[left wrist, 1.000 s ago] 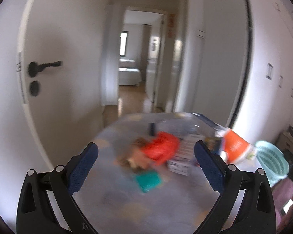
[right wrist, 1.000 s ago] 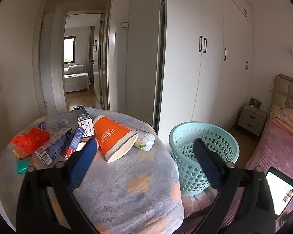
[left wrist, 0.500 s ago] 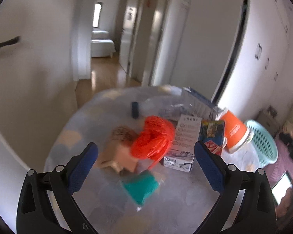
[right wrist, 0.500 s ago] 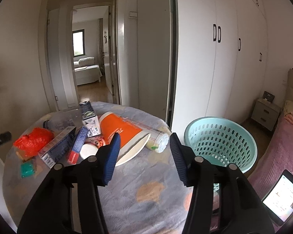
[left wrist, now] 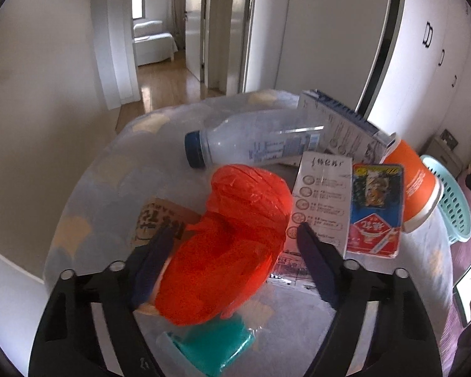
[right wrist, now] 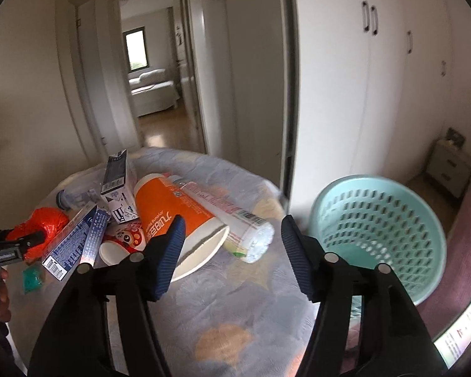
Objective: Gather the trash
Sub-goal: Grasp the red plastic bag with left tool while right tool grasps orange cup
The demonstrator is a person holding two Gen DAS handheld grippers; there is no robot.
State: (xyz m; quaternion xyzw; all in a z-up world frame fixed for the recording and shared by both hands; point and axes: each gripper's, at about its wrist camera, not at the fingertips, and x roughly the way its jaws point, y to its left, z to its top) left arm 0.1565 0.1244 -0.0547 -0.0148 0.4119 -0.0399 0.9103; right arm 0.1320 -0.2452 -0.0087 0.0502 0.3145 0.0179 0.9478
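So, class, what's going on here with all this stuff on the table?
A person with a handheld gripper in each hand is clearing trash off a cloth-covered table. The left gripper has its jaws open around a crumpled orange plastic bag, not visibly clamped on it. The right gripper hovers open near the tipped orange cup and a plastic bottle. The turquoise basket beside the table looks empty, as far as can be seen.

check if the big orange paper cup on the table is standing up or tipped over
Tipped over. The big orange paper cup lies on its side on the table, its white rim and open mouth facing the right gripper.
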